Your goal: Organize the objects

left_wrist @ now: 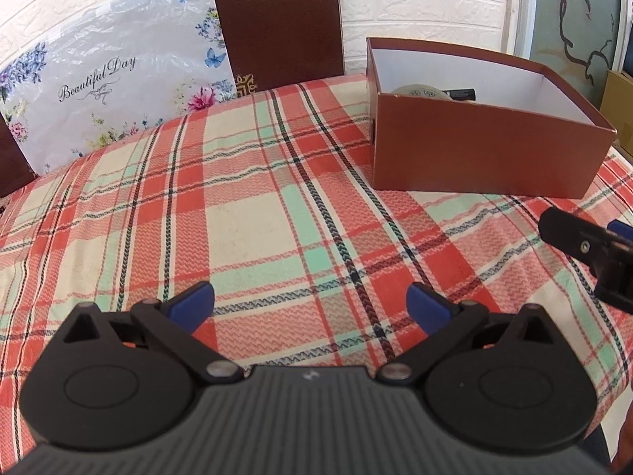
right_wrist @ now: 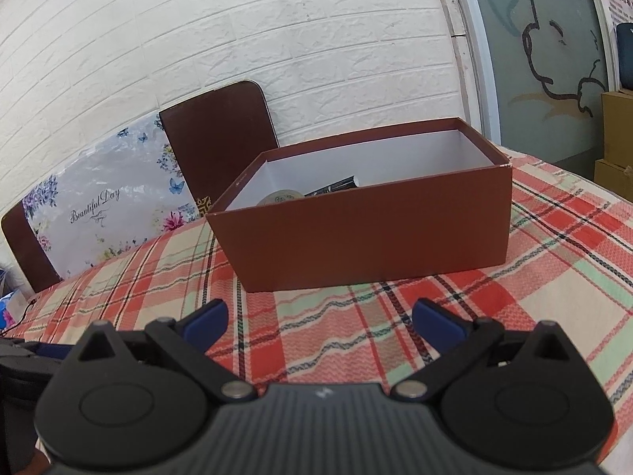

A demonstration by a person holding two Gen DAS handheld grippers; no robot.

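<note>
While both tongs, left gripper (left_wrist: 310,303) and right gripper (right_wrist: 320,318), hang wide open and empty, the brown box (right_wrist: 372,233) sits at twelve o'clock of the nearer right one, long axis crosswise.

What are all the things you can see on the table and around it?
box: one, reddish brown outside, white inside, open, on the tablecloth
round tin: one, pale with a green pattern, inside the box, mostly hidden
dark tube: one, black, inside the box beside the tin
tablecloth: one, red, cream and mint plaid, covering the table
chairs: two, dark brown, behind the table
flowered sheet: one, white with flowers and butterflies, leaning at the wall
cardboard boxes: two, tan, far right
left hand-held gripper: one, black with blue pads, open, empty
right hand-held gripper: one, same colours, open, empty
</note>
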